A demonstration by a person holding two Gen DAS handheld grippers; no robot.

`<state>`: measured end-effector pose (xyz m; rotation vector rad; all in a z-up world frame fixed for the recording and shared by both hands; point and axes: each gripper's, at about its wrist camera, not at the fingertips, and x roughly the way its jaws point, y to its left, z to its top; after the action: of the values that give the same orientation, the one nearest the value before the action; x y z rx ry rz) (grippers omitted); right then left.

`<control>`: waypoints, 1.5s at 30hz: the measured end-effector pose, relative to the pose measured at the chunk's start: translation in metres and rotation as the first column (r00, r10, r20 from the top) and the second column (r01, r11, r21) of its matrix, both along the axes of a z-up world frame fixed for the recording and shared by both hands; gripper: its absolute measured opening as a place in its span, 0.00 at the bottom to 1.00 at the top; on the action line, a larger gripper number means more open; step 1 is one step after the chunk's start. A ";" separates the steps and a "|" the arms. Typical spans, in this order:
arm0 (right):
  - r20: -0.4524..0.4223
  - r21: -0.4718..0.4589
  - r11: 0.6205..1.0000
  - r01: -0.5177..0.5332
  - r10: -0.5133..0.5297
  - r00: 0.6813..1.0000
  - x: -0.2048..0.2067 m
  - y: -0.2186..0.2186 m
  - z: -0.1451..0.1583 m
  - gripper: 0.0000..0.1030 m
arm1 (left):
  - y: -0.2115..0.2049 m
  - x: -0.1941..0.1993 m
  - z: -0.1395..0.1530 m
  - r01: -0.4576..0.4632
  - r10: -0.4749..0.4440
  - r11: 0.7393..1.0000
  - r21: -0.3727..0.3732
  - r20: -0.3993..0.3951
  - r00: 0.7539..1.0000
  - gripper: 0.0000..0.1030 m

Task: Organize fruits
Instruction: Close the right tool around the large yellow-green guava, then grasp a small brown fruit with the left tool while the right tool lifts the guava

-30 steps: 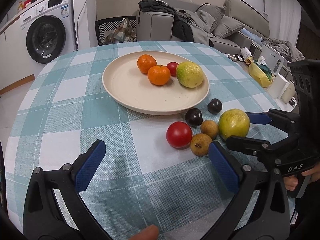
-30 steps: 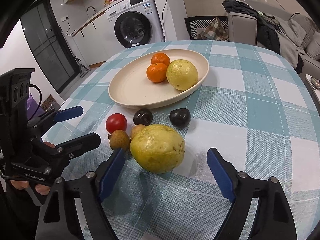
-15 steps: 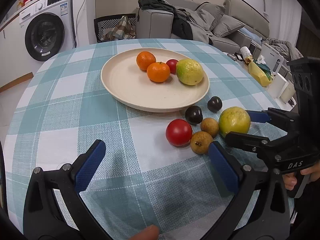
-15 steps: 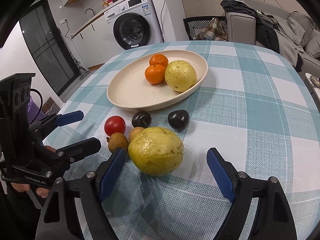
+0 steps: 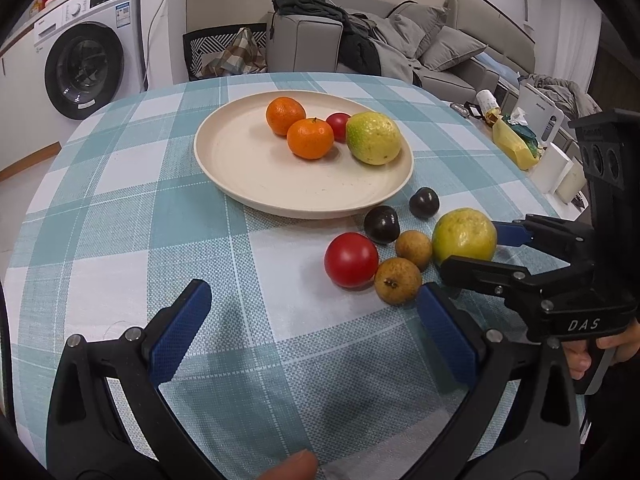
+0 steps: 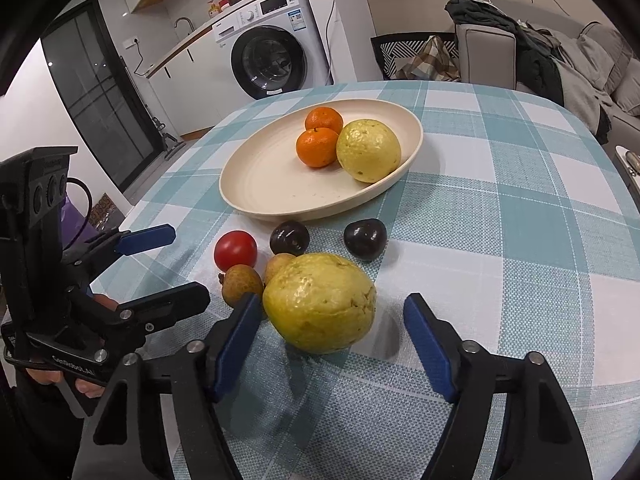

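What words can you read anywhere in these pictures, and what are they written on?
"DAS": white letters on the black body of the right gripper, seen from the left wrist.
Raised lettering on the left gripper body: too blurred to read.
Stickers and panel on the washing machine: too small to read.

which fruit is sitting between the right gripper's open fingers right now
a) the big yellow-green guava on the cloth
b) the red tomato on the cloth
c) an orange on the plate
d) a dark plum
a: in the right wrist view the big yellow-green guava lies on the tablecloth between the blue pads of the open right gripper, with a clear gap on its right side, so it is not clamped.
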<state>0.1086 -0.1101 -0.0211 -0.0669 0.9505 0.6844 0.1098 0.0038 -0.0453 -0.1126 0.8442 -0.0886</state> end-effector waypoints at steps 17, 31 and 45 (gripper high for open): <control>0.031 0.045 0.999 0.027 -0.028 0.999 0.001 -0.013 0.013 0.54 | -0.022 -0.006 0.004 0.136 -0.135 0.989 -0.058 0.017 0.991 0.73; 0.026 0.048 0.998 0.037 -0.038 0.999 0.003 -0.020 0.016 0.54 | -0.033 0.005 -0.007 0.147 -0.152 0.985 -0.095 -0.046 0.987 0.37; 0.035 0.056 0.997 0.048 -0.050 0.998 0.004 -0.026 0.021 0.54 | -0.044 0.009 -0.008 0.153 -0.156 0.986 -0.065 -0.033 0.987 0.24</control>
<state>0.1125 -0.1365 -0.0003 -0.0076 0.8949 0.6613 0.1187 -0.0400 -0.0532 -0.1071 0.8877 -0.2591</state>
